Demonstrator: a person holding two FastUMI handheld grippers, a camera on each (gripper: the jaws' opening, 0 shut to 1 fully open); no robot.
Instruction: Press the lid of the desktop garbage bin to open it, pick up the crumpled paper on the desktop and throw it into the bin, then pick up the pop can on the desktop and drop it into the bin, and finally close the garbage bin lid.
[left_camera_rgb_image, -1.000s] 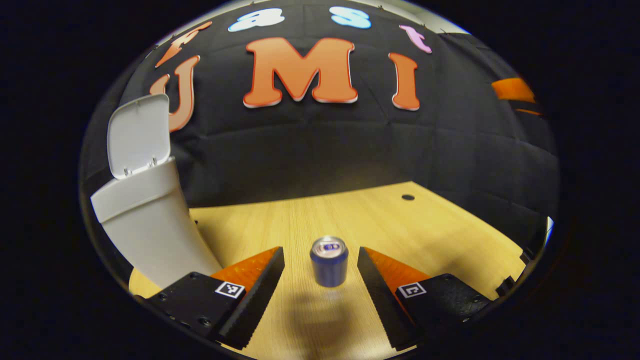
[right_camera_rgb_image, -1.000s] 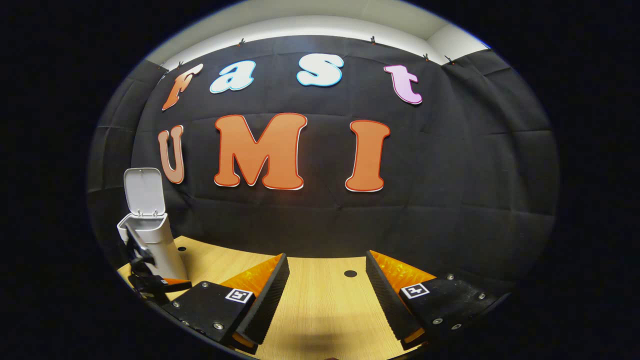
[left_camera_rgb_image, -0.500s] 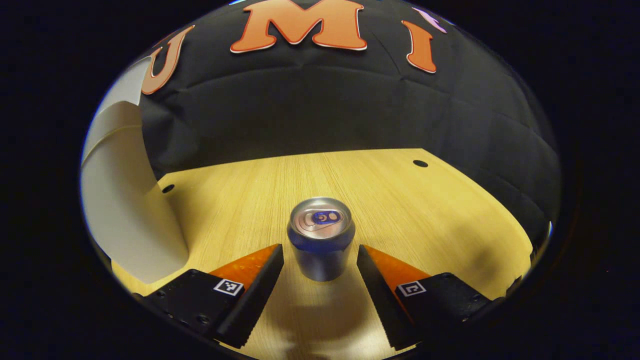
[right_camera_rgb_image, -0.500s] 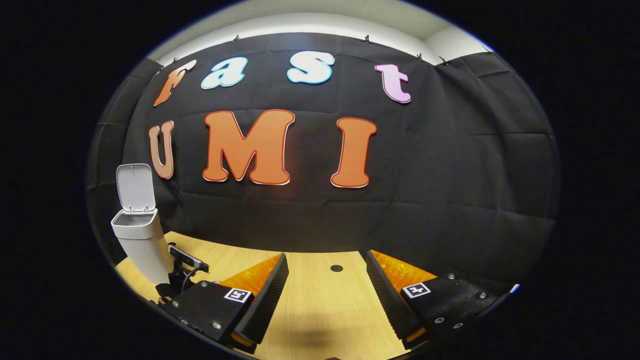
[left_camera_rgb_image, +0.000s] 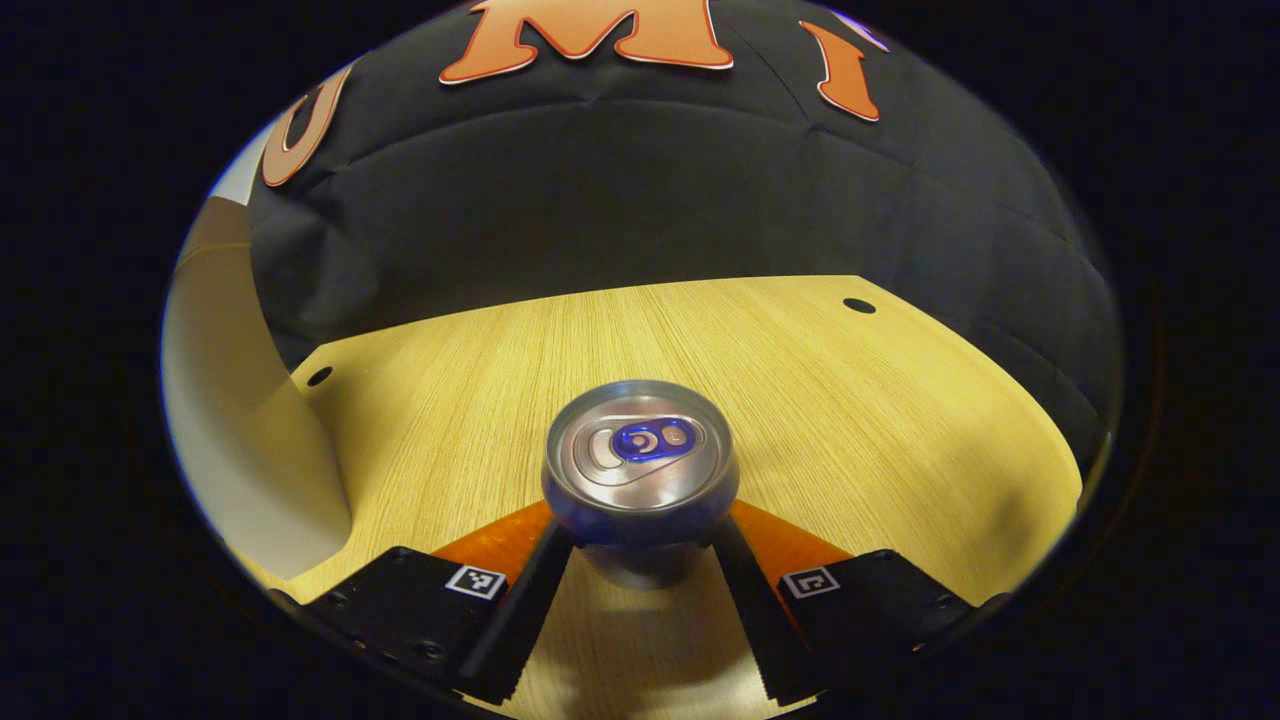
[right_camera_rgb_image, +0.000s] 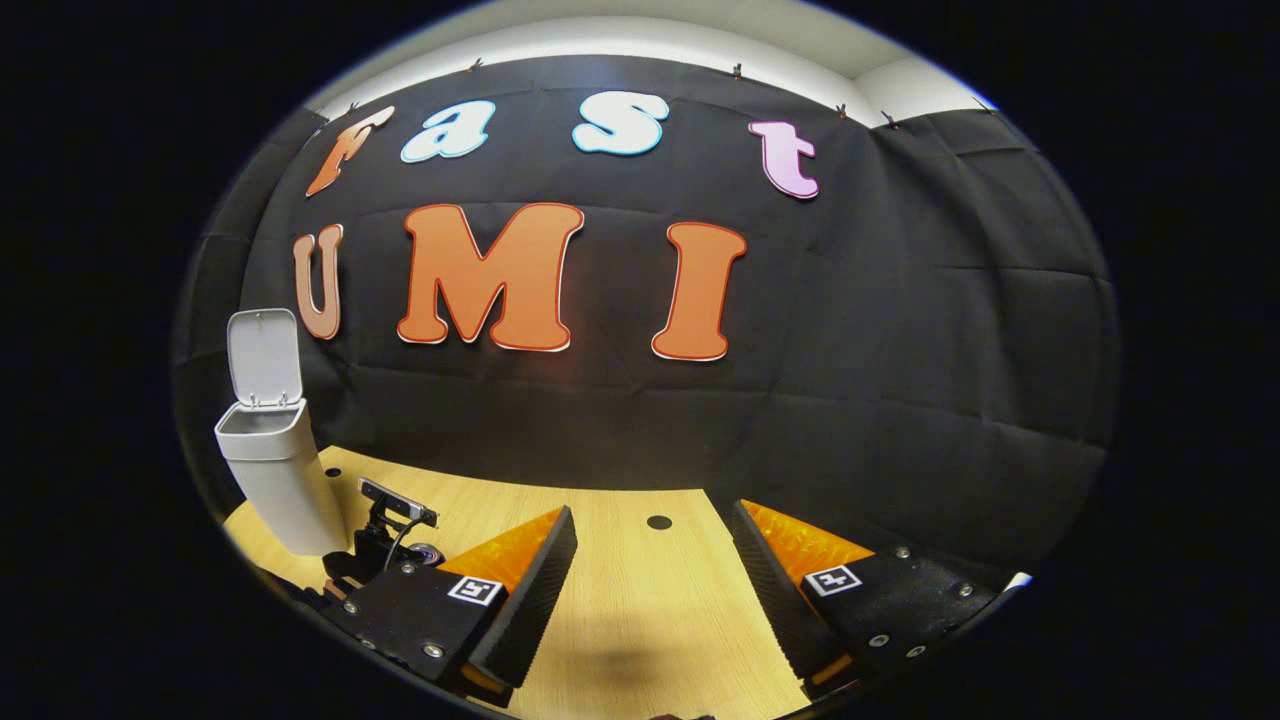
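While the left gripper (left_camera_rgb_image: 640, 560) sits low over the bench (left_camera_rgb_image: 850, 420), its left gripper view reads as follows from left to right. The garbage bin (left_camera_rgb_image: 240, 430) stands at the far left of this gripper, its white wall rising off the bench beside a small hole (left_camera_rgb_image: 319, 376) in the wood. The pop can (left_camera_rgb_image: 640, 470) stands upright directly ahead, between the two fingers, with its silver top and pull tab facing the camera. Both fingers lie spread along the can's lower sides; whether they press on it cannot be told. A second hole (left_camera_rgb_image: 859, 305) lies ahead to the right.

In the right gripper view, the garbage bin (right_camera_rgb_image: 275, 470) stands far ahead to the left with its lid (right_camera_rgb_image: 264, 357) raised upright. Just right of it, the left gripper (right_camera_rgb_image: 385, 545) is seen low on the bench (right_camera_rgb_image: 640, 610). The right gripper (right_camera_rgb_image: 650, 590) is spread wide above bare wood and holds nothing, well apart from the bin.
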